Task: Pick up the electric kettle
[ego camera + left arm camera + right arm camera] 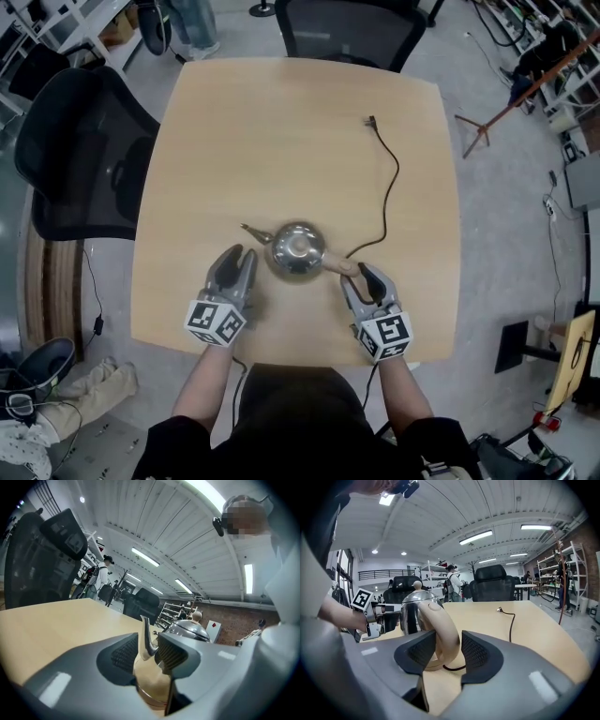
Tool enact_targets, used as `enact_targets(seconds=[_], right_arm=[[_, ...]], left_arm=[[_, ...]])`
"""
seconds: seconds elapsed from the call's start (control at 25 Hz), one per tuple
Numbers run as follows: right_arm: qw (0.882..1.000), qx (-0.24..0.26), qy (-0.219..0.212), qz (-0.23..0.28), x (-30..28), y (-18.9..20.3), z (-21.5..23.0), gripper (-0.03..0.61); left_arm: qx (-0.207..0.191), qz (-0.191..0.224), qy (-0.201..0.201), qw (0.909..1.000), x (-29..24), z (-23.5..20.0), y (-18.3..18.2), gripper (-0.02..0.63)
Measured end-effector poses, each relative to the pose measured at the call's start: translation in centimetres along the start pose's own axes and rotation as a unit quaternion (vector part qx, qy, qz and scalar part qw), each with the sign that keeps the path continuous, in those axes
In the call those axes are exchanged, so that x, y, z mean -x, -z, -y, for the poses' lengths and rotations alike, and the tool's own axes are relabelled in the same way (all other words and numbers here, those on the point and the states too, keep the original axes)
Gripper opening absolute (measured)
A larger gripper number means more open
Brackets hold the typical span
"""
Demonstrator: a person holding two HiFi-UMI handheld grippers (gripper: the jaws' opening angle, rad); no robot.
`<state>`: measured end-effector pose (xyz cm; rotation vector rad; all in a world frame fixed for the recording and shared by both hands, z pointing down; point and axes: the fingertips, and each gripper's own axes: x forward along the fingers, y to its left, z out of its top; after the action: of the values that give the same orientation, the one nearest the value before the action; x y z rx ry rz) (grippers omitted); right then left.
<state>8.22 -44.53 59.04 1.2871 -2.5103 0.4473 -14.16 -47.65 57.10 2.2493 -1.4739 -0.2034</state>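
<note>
Near edge of table (281,122): left gripper (236,265) and right gripper (361,279), one on each side of the kettle (298,249).

Left gripper: jaws apart, nothing clamped. In the left gripper view the spout (147,637) shows in the gap, just past the pads. Can't tell if anything touches.

Right gripper: jaws apart too, straddling the handle (443,637). Handle sits close to the left pad, with a clear gap to the right pad, so it is not clamped.

Kettle stands upright on the table, near the middle and toward the near edge, between the two grippers. Its body is round shiny metal that mirrors the tan tabletop. The lid is domed with a small pale knob (417,585). The spout is thin curved metal and points left. The handle is a thick beige loop on the right side, with an oval button on top.

Dark cord (389,202) leaves the kettle by the handle and winds far-right across the table. It ends in a plug (371,120) lying on the tabletop toward the far edge.

Beyond the table: black chair (352,33) at the far side, second chair (80,155) at left.
</note>
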Motion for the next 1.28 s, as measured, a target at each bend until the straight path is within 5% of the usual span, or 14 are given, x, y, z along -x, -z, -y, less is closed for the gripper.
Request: enact_targets(seconds=[0.84,1.28], right_arm=[[1.000,-0.005,0.028,-0.013,-1.6,-1.0,2.2,0.167],[0.997,-0.031,0.070,0.024,-3.0,-1.5,2.6,0.167]], left_arm=[[0.026,-0.004,0.002,0.9997,-1.9,0.3,0.6,0.143],[0.065,0.010,0.006,0.9978,-1.8,0.9,0.3,0.121]])
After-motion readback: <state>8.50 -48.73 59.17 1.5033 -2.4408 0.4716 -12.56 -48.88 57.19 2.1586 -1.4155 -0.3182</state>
